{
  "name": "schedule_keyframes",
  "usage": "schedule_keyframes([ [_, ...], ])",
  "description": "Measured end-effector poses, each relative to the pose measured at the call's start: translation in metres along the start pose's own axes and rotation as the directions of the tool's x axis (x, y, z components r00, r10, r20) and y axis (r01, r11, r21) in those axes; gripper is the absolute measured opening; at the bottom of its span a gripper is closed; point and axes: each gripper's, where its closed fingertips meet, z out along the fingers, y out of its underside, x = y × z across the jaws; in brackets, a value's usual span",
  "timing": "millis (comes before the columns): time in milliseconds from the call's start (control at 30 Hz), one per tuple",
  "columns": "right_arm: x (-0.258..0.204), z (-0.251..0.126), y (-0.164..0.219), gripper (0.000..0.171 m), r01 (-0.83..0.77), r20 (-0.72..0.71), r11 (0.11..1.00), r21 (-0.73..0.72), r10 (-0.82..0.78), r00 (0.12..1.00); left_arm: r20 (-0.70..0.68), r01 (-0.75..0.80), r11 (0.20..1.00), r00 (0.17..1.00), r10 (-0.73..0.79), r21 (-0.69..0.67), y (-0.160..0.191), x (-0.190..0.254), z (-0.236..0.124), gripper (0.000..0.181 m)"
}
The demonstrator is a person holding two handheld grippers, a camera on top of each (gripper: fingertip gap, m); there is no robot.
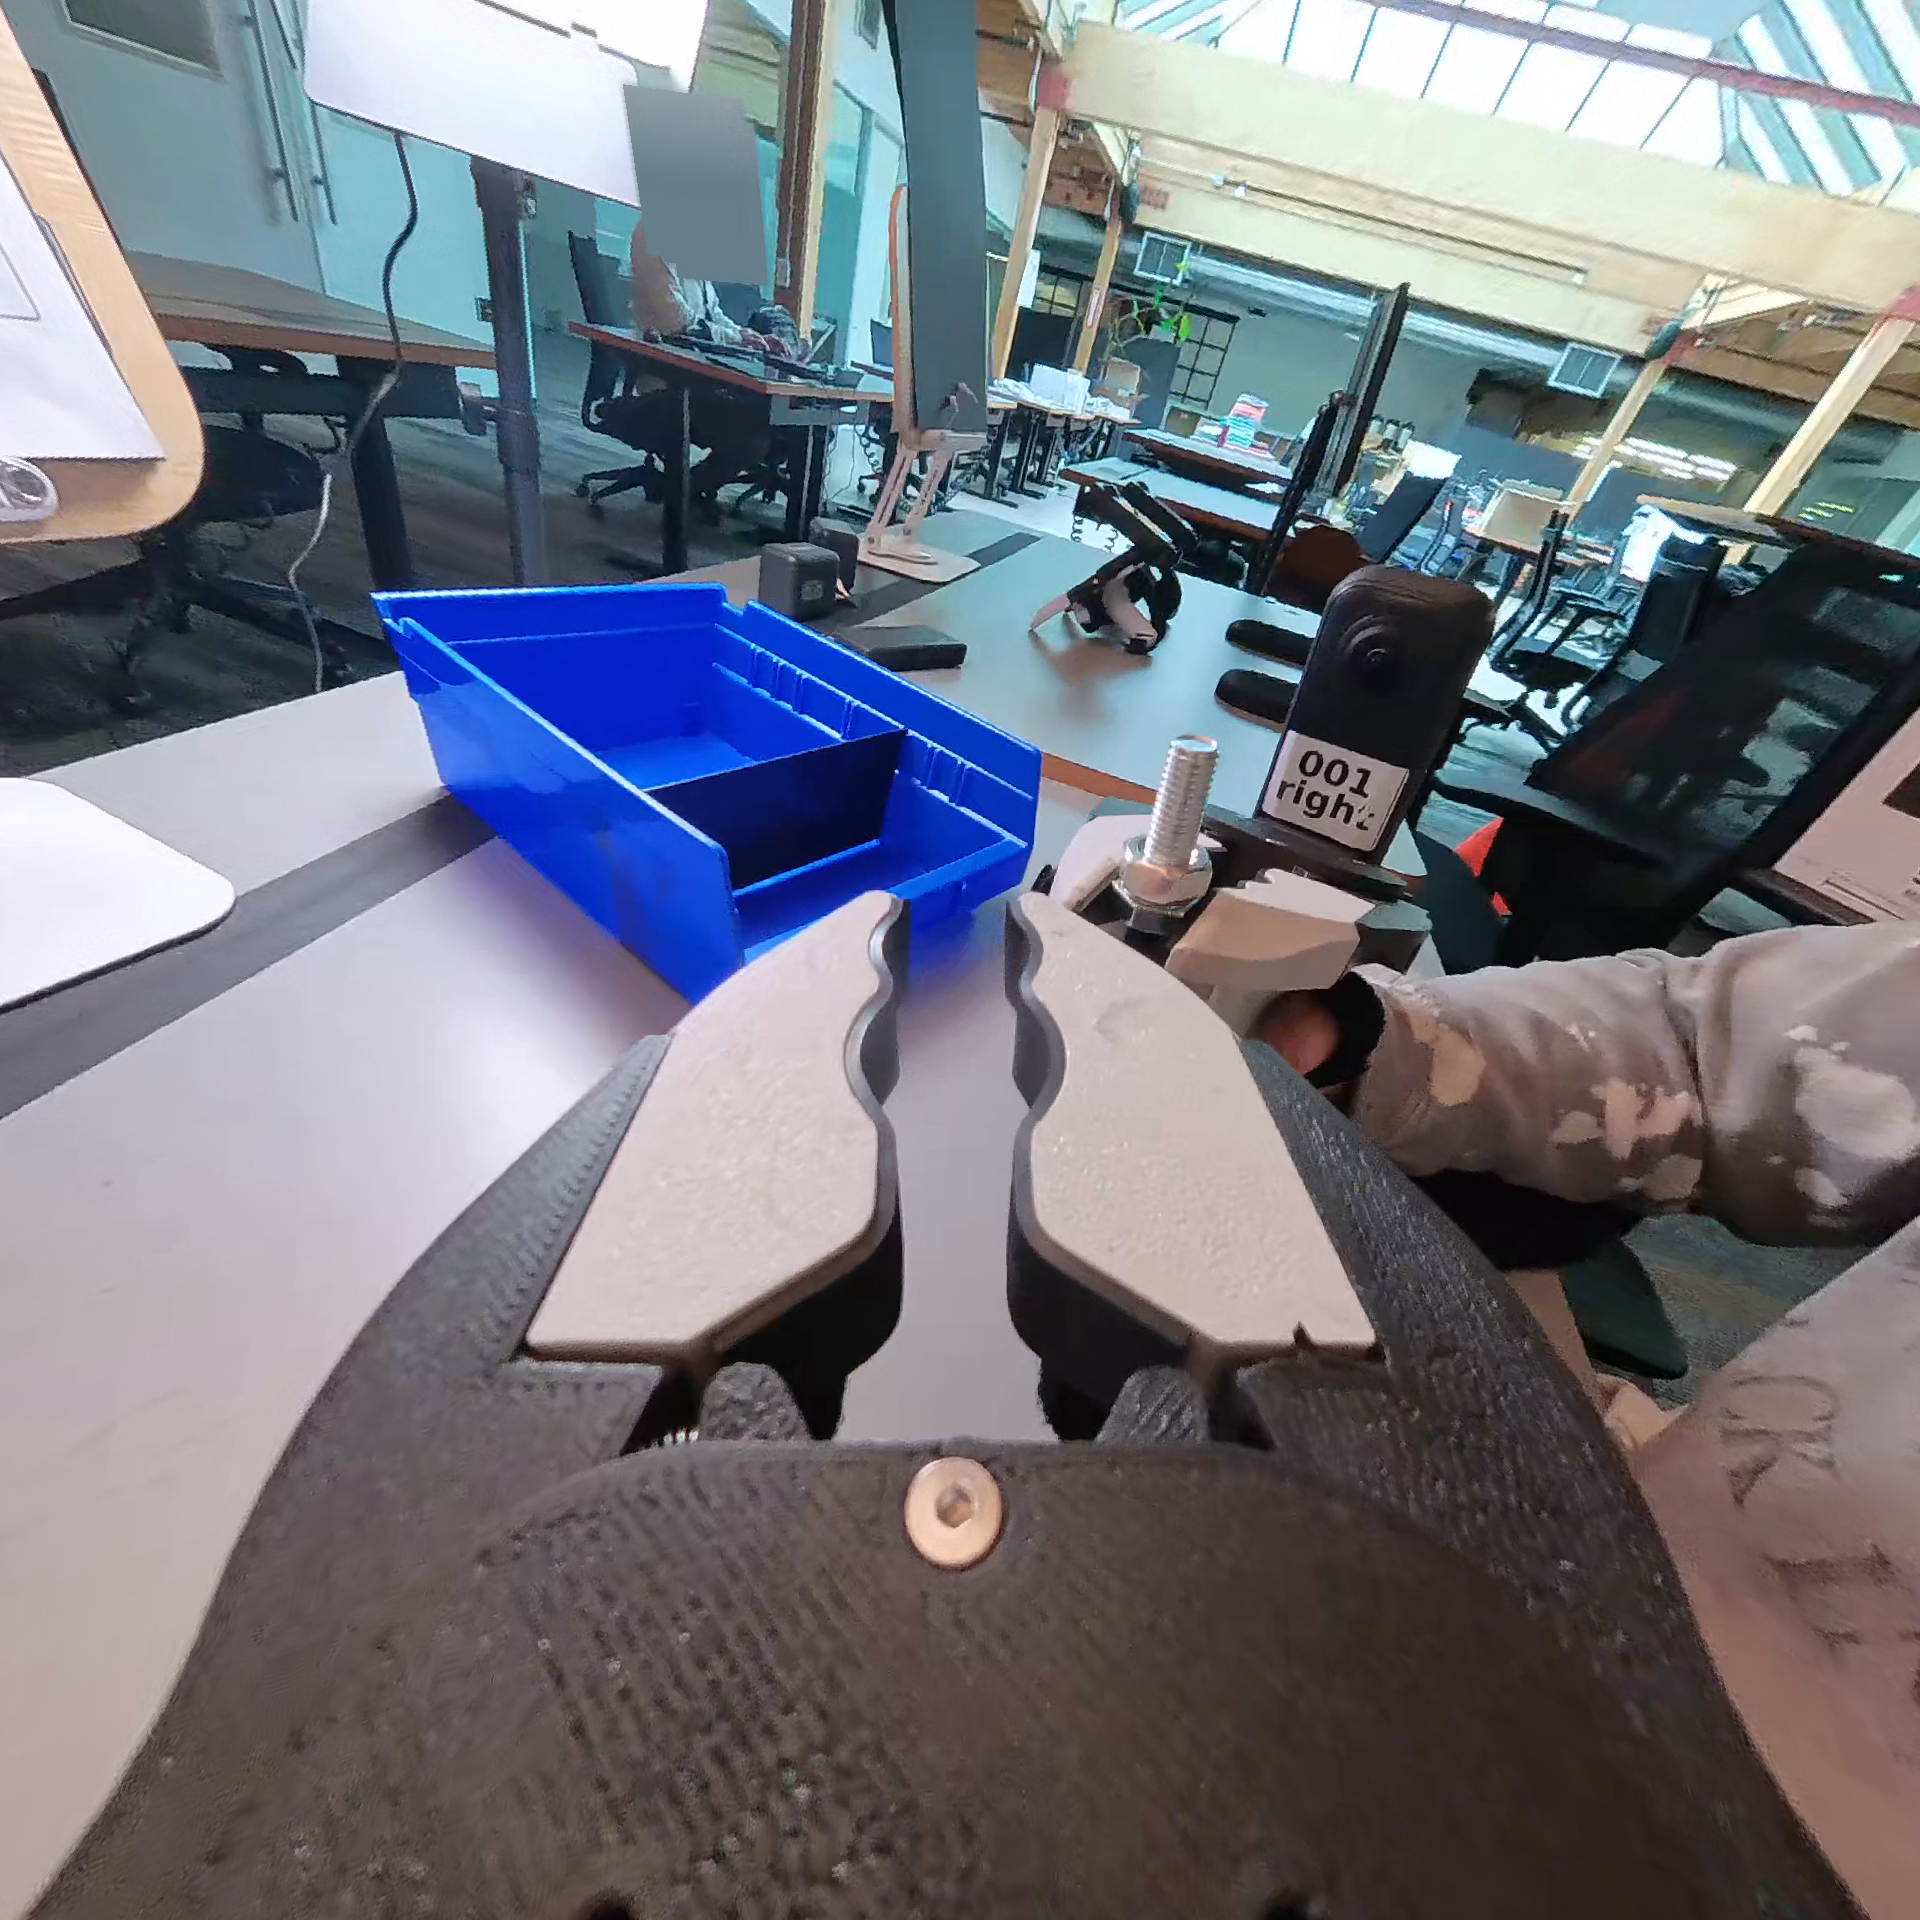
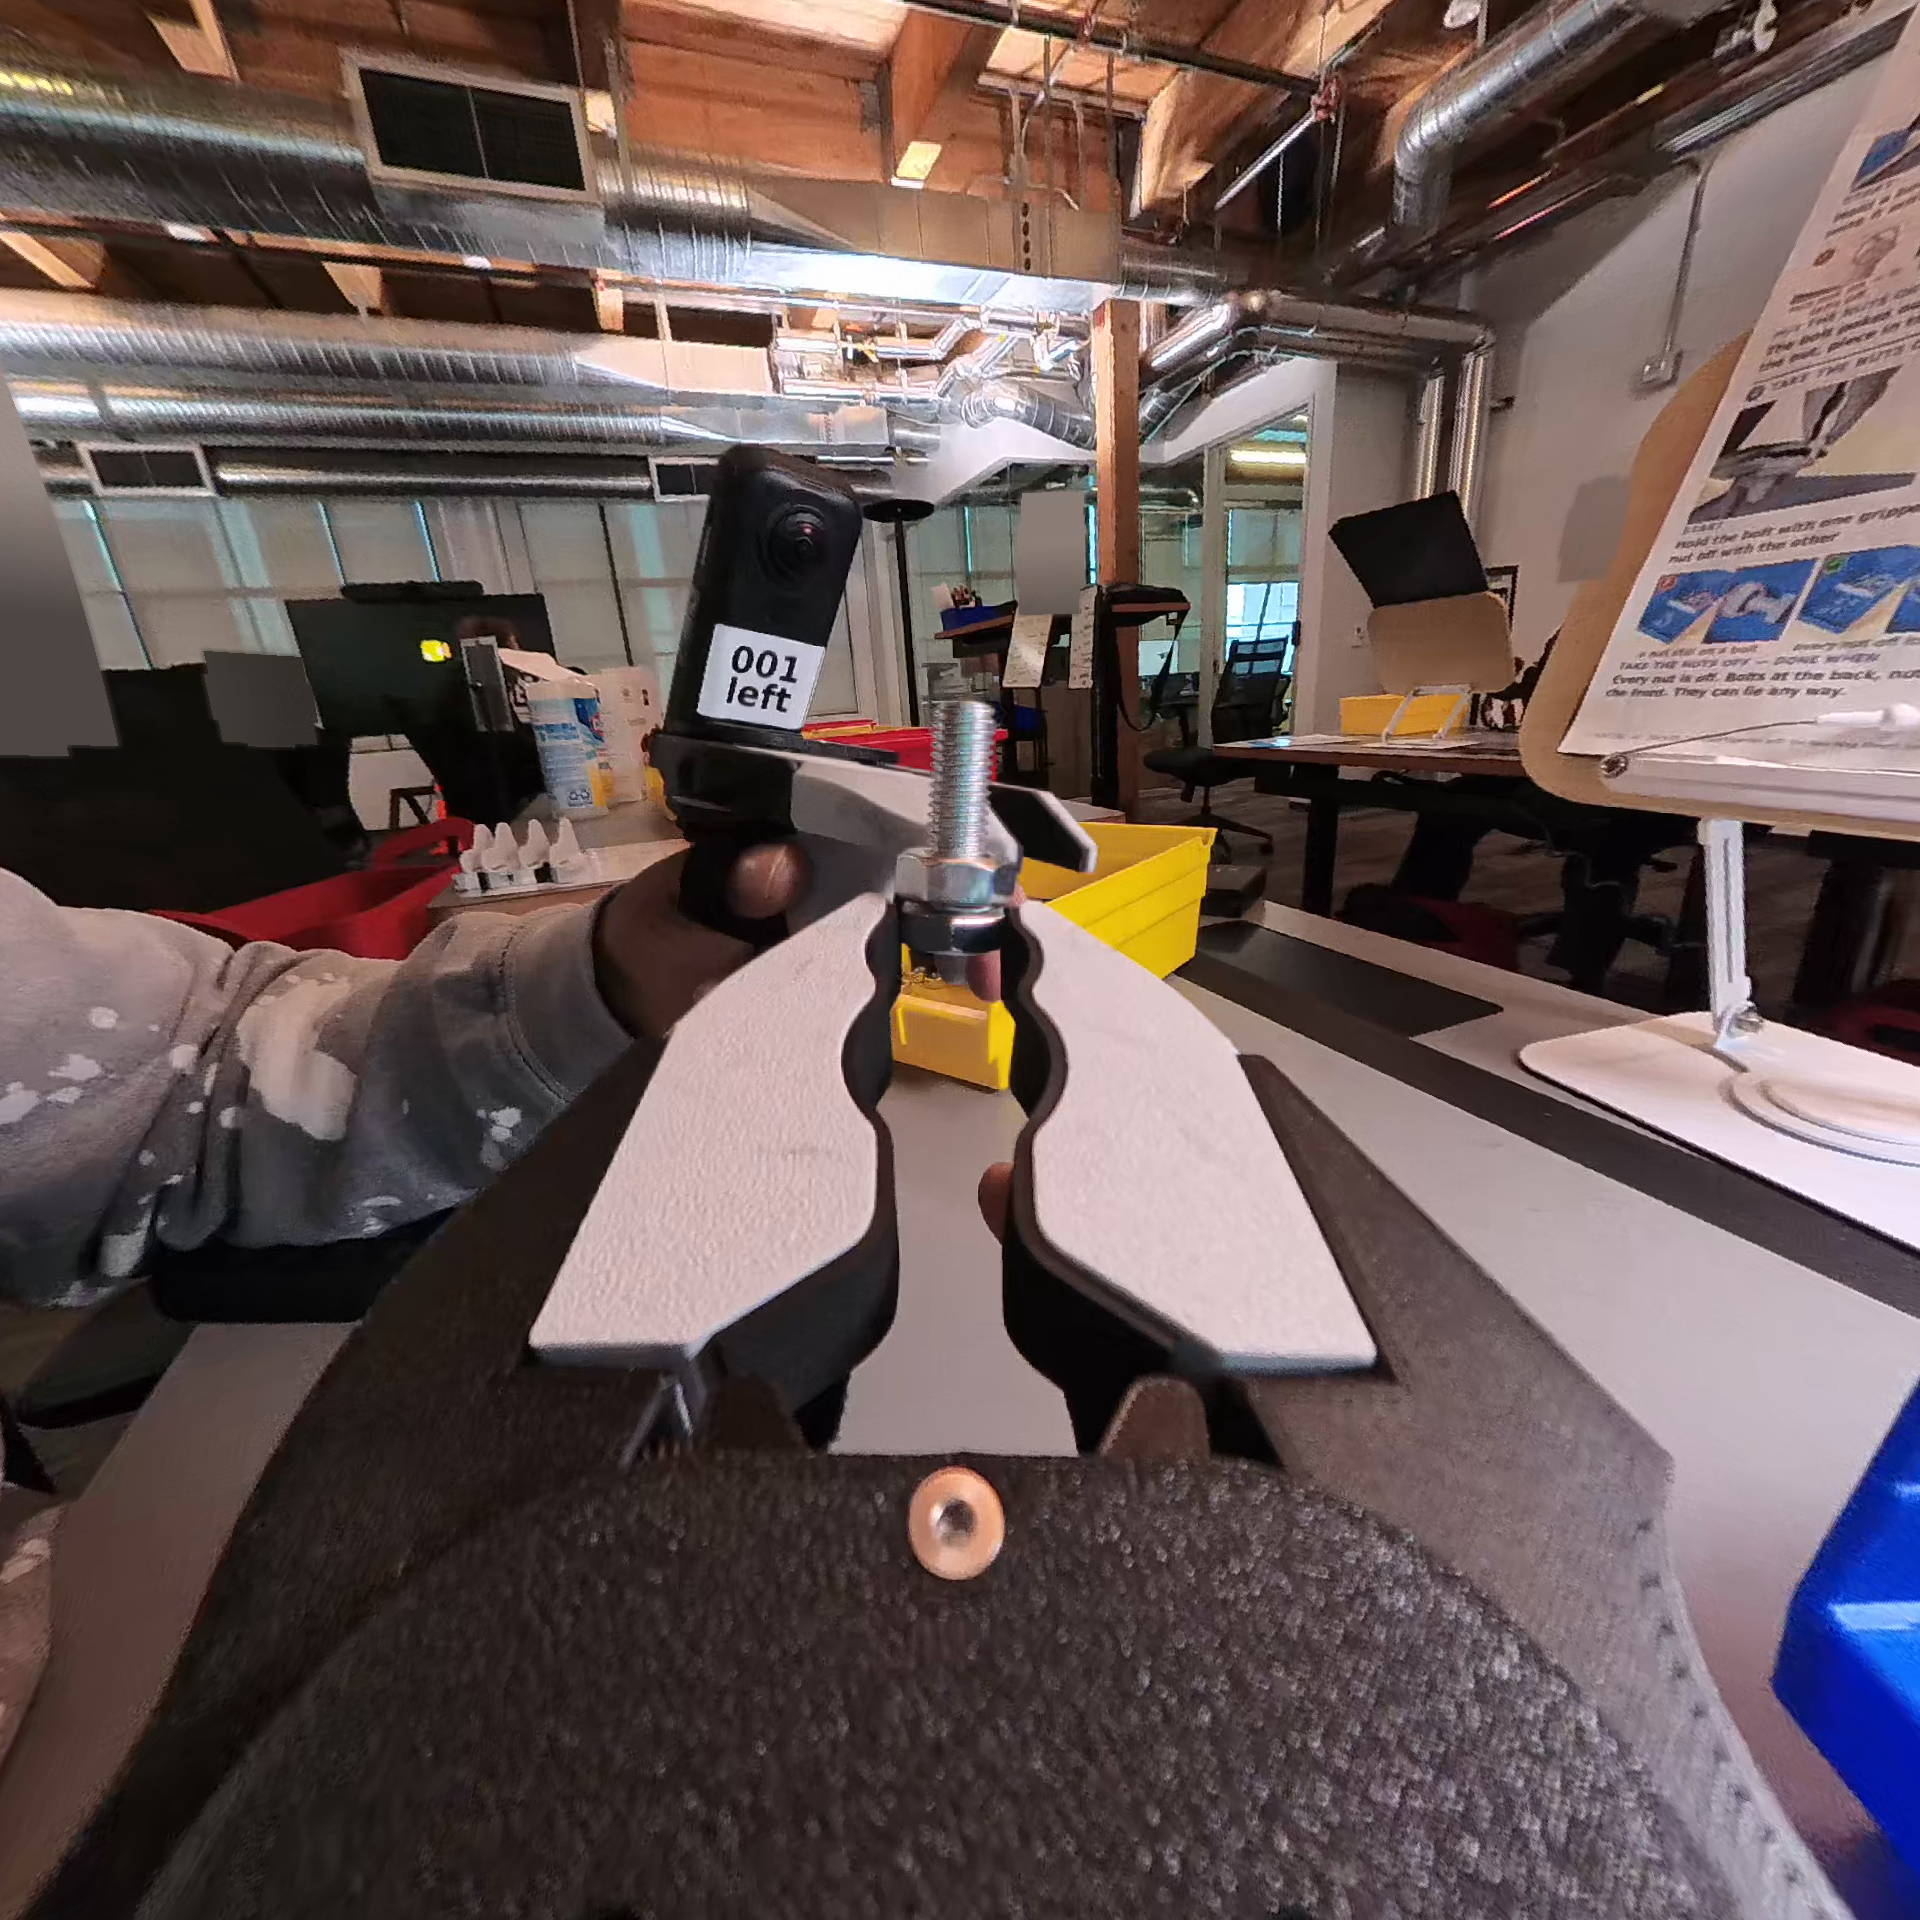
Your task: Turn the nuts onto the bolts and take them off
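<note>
The right gripper (image 2: pixel 951 930) clamps the head of the threaded silver steel bolt (image 2: pixel 961 774), upright beside the blue plastic bin (image 1: pixel 665 769). The silver hex nut (image 2: pixel 956 878) sits low on it. The left gripper (image 1: pixel 954 920), slightly parted and empty, must likely grip and unscrew that nut

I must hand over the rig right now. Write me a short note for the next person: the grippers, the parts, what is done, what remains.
Right gripper: shut on the bolt at its head, shaft upright.
Left gripper: open, empty, beside the bolt, not touching it.
Nut: on the thread, low near the head.
Blue bin: on the table, no parts visible inside.
Done: nut is threaded on.
Left, probably: grip the nut with the left gripper, turn it off and put the parts away.
</note>
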Motion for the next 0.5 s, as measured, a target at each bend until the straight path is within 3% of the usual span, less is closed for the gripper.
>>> schedule_keyframes([
  [233,0.026,-0.003,0.003,0.018,-0.001,-0.105,0.997,-0.074,-0.007,0.994,0.156,-0.103,0.993,0.983,0.093,0.055,-0.005,-0.026,-0.012,0.0],
  [500,0.147,-0.046,-0.032,0.018,-0.018,-0.465,0.956,-0.294,-0.126,0.876,0.317,-0.097,0.992,0.946,0.068,0.077,0.007,-0.071,-0.027,0.0],
])
